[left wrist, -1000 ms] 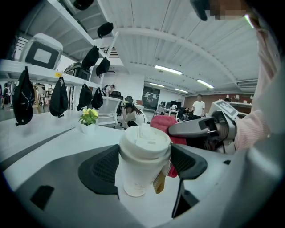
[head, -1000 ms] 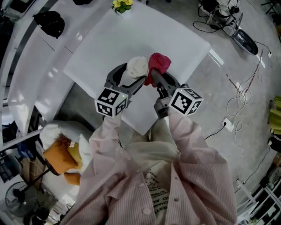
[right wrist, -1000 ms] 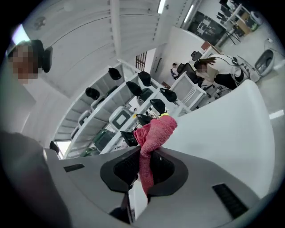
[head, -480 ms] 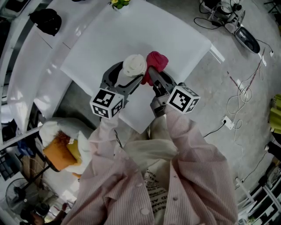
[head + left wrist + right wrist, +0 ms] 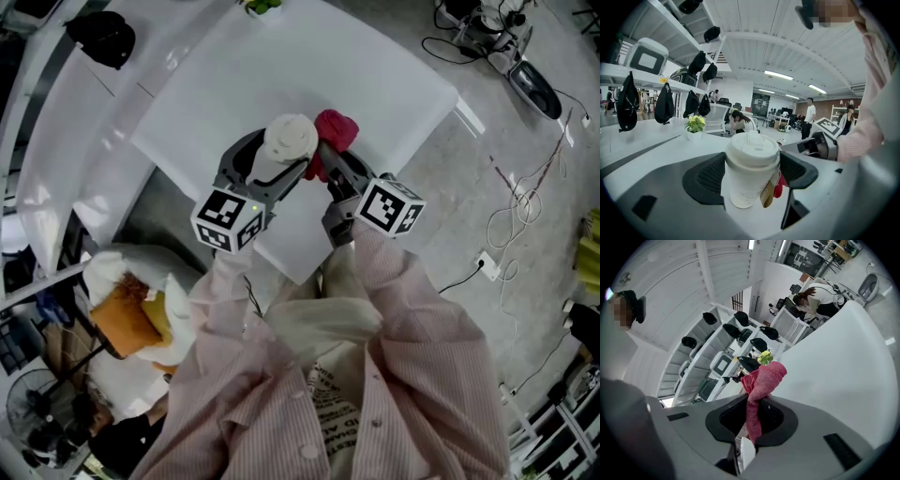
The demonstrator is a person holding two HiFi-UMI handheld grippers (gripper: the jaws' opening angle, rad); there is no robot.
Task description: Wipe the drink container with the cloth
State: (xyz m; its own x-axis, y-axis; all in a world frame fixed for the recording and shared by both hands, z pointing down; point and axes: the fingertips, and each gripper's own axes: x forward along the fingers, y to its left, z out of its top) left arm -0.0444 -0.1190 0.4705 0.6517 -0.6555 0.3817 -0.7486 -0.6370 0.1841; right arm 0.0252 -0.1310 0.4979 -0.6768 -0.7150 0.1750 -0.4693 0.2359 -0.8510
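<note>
A white paper drink cup with a white lid (image 5: 287, 142) (image 5: 751, 171) stands upright over the white table (image 5: 375, 84). My left gripper (image 5: 281, 155) (image 5: 751, 176) is shut on it, a jaw on each side of its body. A tan tag hangs at the cup's right side. My right gripper (image 5: 326, 161) (image 5: 752, 416) is shut on a bunched red cloth (image 5: 335, 131) (image 5: 761, 385), which sticks up past the jaws. In the head view the cloth sits right beside the cup, touching or nearly touching its right side.
A small potted yellow plant (image 5: 262, 6) (image 5: 695, 127) stands at the table's far edge. A black bag (image 5: 98, 37) lies on the shelf to the left. Cables (image 5: 520, 187) run over the floor on the right. An orange cushion (image 5: 122, 323) sits low left.
Both grippers, with the cup and the cloth, have stayed almost in place; they shifted slightly up the frame. The cloth remains against the cup's right side.
</note>
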